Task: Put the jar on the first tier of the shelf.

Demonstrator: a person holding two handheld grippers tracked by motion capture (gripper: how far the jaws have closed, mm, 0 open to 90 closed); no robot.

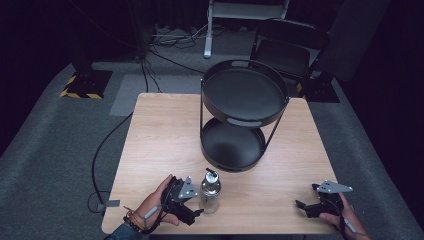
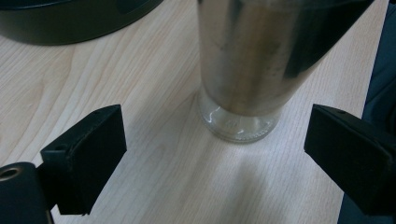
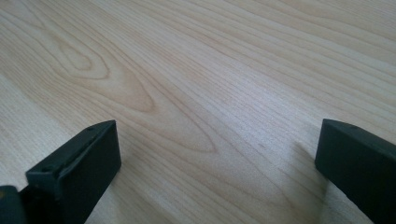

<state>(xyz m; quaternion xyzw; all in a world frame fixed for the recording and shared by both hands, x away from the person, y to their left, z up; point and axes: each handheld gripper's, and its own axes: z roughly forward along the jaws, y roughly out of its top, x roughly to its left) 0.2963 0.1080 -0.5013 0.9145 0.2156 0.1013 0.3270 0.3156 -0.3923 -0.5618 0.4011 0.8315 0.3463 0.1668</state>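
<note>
Tongs on the left [image 2: 215, 140] are released, jaws spread wide, with a glass bottle [image 2: 247, 79] upright on the surface [image 1: 165, 130] just ahead between them, untouched. Right tongs [image 3: 217, 154], likewise released, hover over bare wood.

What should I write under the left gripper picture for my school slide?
Open left gripper with its black jaws wide on either side of a glass bottle standing on the wooden table.
</note>
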